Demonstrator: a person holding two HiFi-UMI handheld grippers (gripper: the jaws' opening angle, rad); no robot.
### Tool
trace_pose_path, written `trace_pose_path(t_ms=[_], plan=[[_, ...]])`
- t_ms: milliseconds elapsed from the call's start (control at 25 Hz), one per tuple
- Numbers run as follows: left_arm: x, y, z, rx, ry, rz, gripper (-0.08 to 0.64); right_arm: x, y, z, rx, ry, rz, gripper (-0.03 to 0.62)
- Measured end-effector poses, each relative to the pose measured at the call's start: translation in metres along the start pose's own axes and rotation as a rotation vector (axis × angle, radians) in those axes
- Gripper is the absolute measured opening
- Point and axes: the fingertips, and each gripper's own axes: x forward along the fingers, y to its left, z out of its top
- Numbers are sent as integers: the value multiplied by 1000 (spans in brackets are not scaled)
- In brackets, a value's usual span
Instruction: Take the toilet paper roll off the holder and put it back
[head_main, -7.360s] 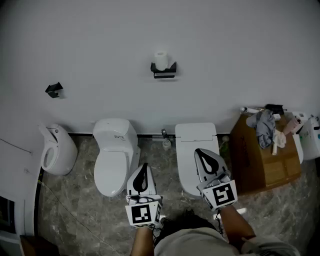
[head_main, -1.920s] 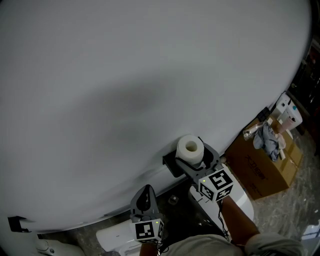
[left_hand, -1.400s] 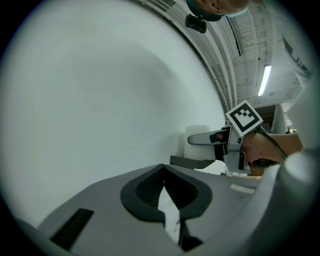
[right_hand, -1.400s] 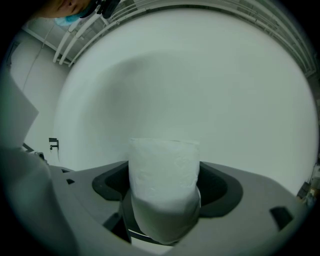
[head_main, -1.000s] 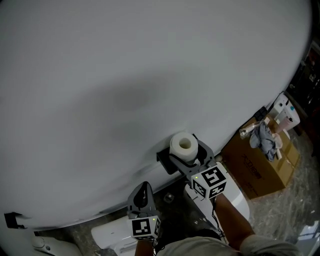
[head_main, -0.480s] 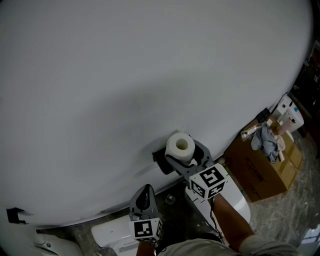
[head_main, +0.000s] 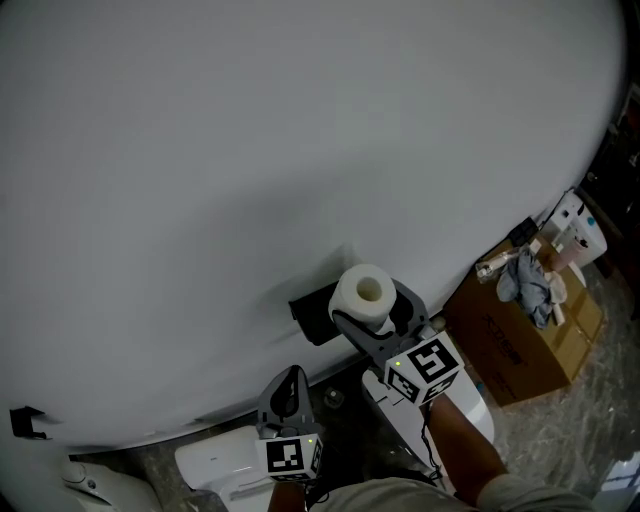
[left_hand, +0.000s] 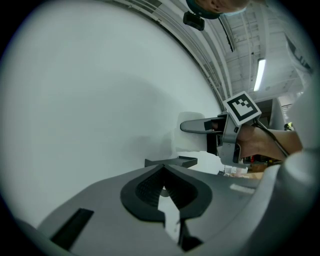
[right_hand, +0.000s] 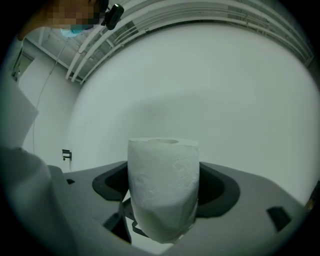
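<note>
1. A washroom, seemingly a mock-up: a white toilet (head_main: 212, 468) stands against a plain white wall (head_main: 300, 150).
2. A black holder (head_main: 312, 318) is fixed to that wall, with a toilet paper roll (head_main: 362, 296) beside it.
3. A cluttered cardboard box (head_main: 520, 345) sits on the stone-pattern floor (head_main: 610, 420), and a strip light (left_hand: 259, 73) hangs from the bare ceiling.

Right claw (head_main: 372, 312) clasping toilet paper roll (head_main: 360, 293), just beside black holder (head_main: 313, 314), left claw (head_main: 287, 398) lower

Dim, flat, greyish light. Left gripper view: glare from strip light (left_hand: 259, 75) at 2 o'clock. Gripper views fisheye, black-rimmed. Focus sharp on toilet paper roll (right_hand: 163, 187); soft shadow on wall (head_main: 300, 120).
</note>
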Motion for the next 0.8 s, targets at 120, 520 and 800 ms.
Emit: trace_pose_path(t_ms=[120, 520, 800], plan=[[3, -12, 4, 13, -6, -15, 3, -17, -10, 7, -2, -16, -22, 365], [18, -68, 17, 46, -27, -92, 3, -86, -48, 26, -12, -60, -119, 364], [25, -106, 30, 67, -45, -142, 3, -136, -70, 42, -30, -90, -181, 365]])
